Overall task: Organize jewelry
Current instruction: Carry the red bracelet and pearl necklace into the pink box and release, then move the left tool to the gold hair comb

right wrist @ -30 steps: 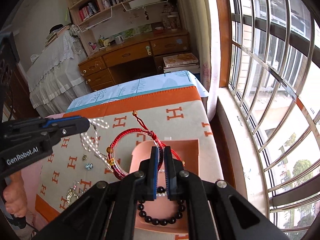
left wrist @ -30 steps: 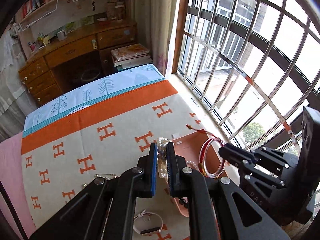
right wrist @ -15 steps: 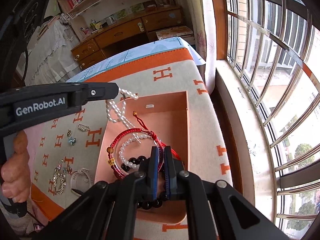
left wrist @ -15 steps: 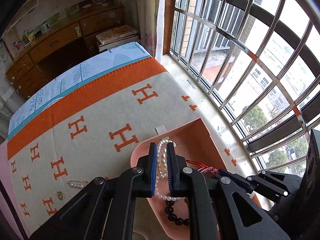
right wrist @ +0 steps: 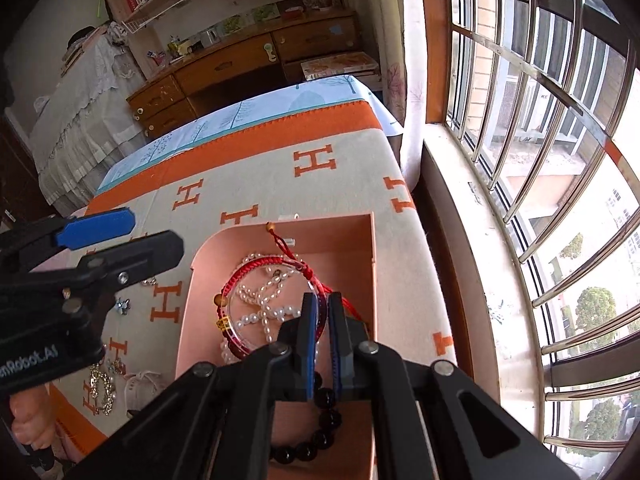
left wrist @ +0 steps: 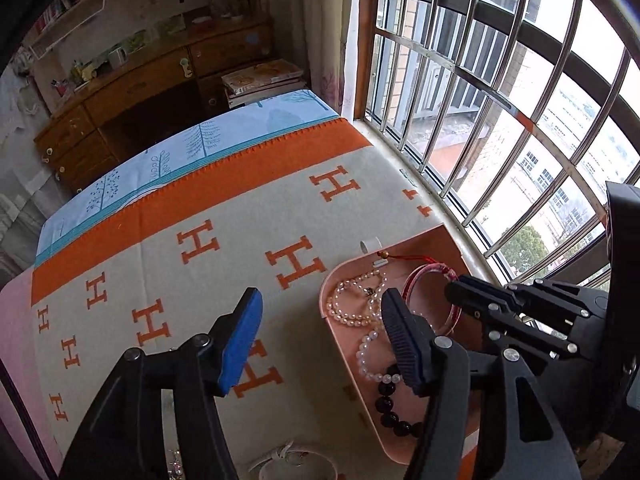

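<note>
The left gripper [left wrist: 320, 336] is seen with its jaws spread wide and nothing between them. The pearl necklace [left wrist: 356, 300] lies just ahead of its right finger, inside the pink tray [left wrist: 332, 336], next to a clear bead bracelet [left wrist: 370, 354] and a dark bead bracelet [left wrist: 390, 408]. The right gripper [right wrist: 324, 344] is closed on the red bangle [right wrist: 236, 292], which is held low over the tray with the pearls under it.

The step in hand is judged to be the setting down of the bangle. It is best lowered until it rests flat on the tray floor, and the jaws are opened only then, so that its red cord [right wrist: 280, 240] is not caught. The left gripper is better drawn back to the left, toward the small pieces on the blanket [left wrist: 200, 216].

Compared with half a second ago, the left jaws, then shut on the pearls, are now open, and the necklace has been dropped into the tray. The bangle is still gripped.
</note>
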